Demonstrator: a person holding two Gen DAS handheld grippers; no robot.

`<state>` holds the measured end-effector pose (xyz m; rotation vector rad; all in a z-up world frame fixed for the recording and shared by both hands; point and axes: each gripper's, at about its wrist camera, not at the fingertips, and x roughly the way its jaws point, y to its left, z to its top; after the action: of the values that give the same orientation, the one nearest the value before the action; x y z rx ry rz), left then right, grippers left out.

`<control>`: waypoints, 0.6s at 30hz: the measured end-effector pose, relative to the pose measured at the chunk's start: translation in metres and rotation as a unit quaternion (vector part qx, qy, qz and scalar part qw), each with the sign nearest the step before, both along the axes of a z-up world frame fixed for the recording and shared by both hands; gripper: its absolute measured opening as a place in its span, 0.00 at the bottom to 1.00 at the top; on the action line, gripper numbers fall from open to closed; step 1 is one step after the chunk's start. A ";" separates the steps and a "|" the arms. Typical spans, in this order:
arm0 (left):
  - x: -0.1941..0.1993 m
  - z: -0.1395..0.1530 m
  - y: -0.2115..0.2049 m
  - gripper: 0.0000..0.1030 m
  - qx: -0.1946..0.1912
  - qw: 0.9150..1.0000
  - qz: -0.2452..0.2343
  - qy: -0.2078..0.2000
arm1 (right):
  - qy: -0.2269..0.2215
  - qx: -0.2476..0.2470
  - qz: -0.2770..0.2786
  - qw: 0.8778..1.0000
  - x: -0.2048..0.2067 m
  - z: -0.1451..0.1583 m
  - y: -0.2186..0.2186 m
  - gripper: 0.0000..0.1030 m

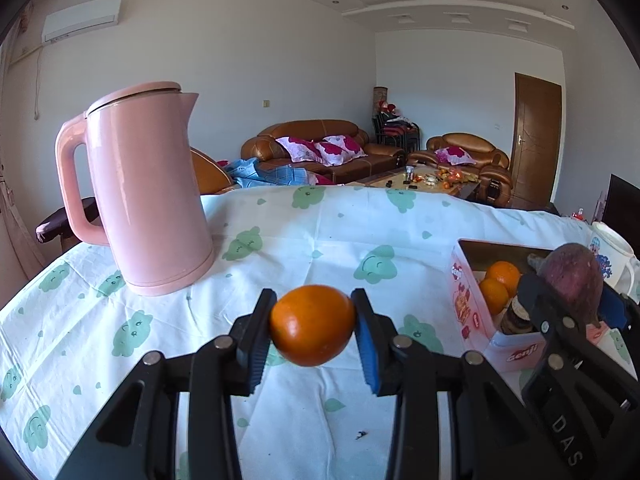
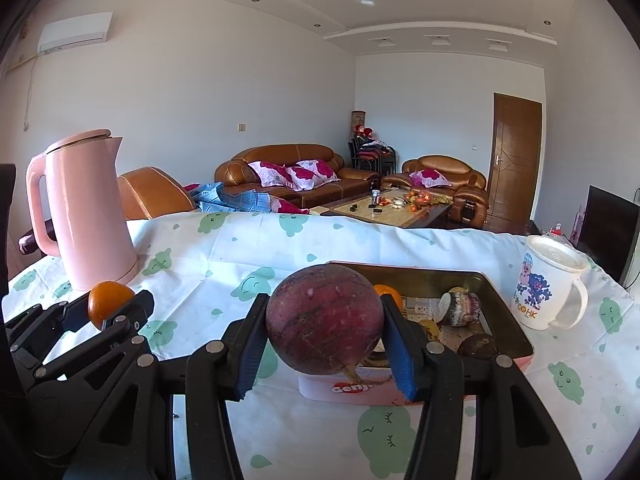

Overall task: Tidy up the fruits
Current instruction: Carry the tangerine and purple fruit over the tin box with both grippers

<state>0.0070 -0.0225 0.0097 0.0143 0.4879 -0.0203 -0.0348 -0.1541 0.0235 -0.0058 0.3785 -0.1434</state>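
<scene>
1. Table (image 2: 460, 248), under a white cloth printed with green smiling blobs; it carries all that follows.

2. Pink kettle (image 1: 148, 196), lid on, upright at the far left of the cloth, handle turned to the left.

3. Pink box (image 2: 508, 328), open-topped, lettered "Genji" on its front wall, toward the right of the cloth. Inside: two oranges (image 1: 498, 280) against the near-left wall, a cut purple-skinned root piece (image 2: 460, 308) lying on its side, a dark round lump (image 2: 478, 346) at the near-right corner. Other contents too hidden to name.

4. White mug (image 2: 550, 284) with a cartoon print, lid on, standing just right of the box, handle to the right.

5. My right gripper (image 2: 324, 334): jaws at a middling spread, both blue pads pressed on a round purple-red root (image 2: 324, 320), its thin tail hanging down. It is held clear of the cloth, over the box's near-left corner.

6. My left gripper (image 1: 313, 330): jaws drawn narrow, pads clamped on either side of a single orange (image 1: 313, 330). It is carried above the cloth, between kettle and box, touching neither.
</scene>
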 end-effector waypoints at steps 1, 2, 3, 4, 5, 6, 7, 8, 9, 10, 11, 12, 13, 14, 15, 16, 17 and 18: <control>-0.001 0.000 -0.003 0.39 -0.001 1.000 -0.003 -0.001 | -0.003 0.000 -0.004 1.000 -0.001 0.001 -0.004 0.54; -0.002 0.001 -0.007 0.39 -0.002 1.000 -0.007 -0.002 | -0.006 0.001 -0.008 1.000 -0.002 0.002 -0.008 0.54; -0.003 0.002 -0.011 0.39 -0.003 1.000 -0.011 -0.003 | -0.008 0.002 -0.012 1.000 -0.003 0.003 -0.012 0.54; -0.003 0.003 -0.014 0.39 -0.003 1.000 -0.015 -0.005 | -0.010 0.004 -0.016 1.000 -0.004 0.004 -0.017 0.54; -0.004 0.004 -0.018 0.39 -0.003 1.000 -0.017 -0.007 | -0.012 0.008 -0.020 1.000 -0.005 0.004 -0.022 0.54; -0.004 0.005 -0.022 0.39 -0.003 1.000 -0.020 -0.008 | -0.013 0.011 -0.024 1.000 -0.006 0.005 -0.028 0.54; -0.004 0.006 -0.025 0.39 -0.002 1.000 -0.024 -0.010 | -0.014 0.014 -0.028 0.999 -0.006 0.006 -0.033 0.54; -0.004 0.007 -0.029 0.39 -0.001 1.000 -0.028 -0.012 | -0.015 0.017 -0.033 0.999 -0.007 0.007 -0.038 0.54; -0.005 0.008 -0.033 0.39 0.000 0.999 -0.031 -0.015 | -0.016 0.019 -0.037 0.999 -0.007 0.007 -0.044 0.54; -0.005 0.009 -0.037 0.39 0.001 0.999 -0.034 -0.017 | -0.016 0.022 -0.041 0.999 -0.008 0.007 -0.049 0.54; -0.005 0.010 -0.040 0.39 0.001 0.999 -0.037 -0.018 | -0.016 0.023 -0.046 0.999 -0.008 0.008 -0.054 0.54; -0.005 0.011 -0.044 0.39 0.001 0.999 -0.040 -0.020 | -0.015 0.025 -0.049 0.998 -0.008 0.008 -0.058 0.54; -0.006 0.012 -0.047 0.39 0.001 0.999 -0.043 -0.020 | -0.015 0.026 -0.053 0.998 -0.008 0.008 -0.062 0.54; -0.006 0.012 -0.051 0.39 0.001 0.999 -0.047 -0.021 | -0.014 0.027 -0.056 0.998 -0.008 0.008 -0.066 0.54; -0.006 0.013 -0.054 0.39 0.002 0.998 -0.050 -0.022 | -0.013 0.028 -0.059 0.998 -0.008 0.008 -0.070 0.54; -0.007 0.014 -0.058 0.39 0.002 0.998 -0.053 -0.024 | -0.013 0.029 -0.062 0.998 -0.008 0.008 -0.073 0.54; -0.007 0.014 -0.061 0.39 0.002 0.998 -0.056 -0.026 | -0.012 0.030 -0.066 0.997 -0.009 0.008 -0.077 0.54; -0.007 0.015 -0.064 0.39 0.002 0.998 -0.059 -0.027 | -0.012 0.030 -0.068 0.997 -0.008 0.008 -0.079 0.54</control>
<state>-0.0001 -0.0865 0.0247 0.0483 0.4332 -0.1345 -0.0428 -0.2334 0.0316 0.0815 0.3596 -0.2666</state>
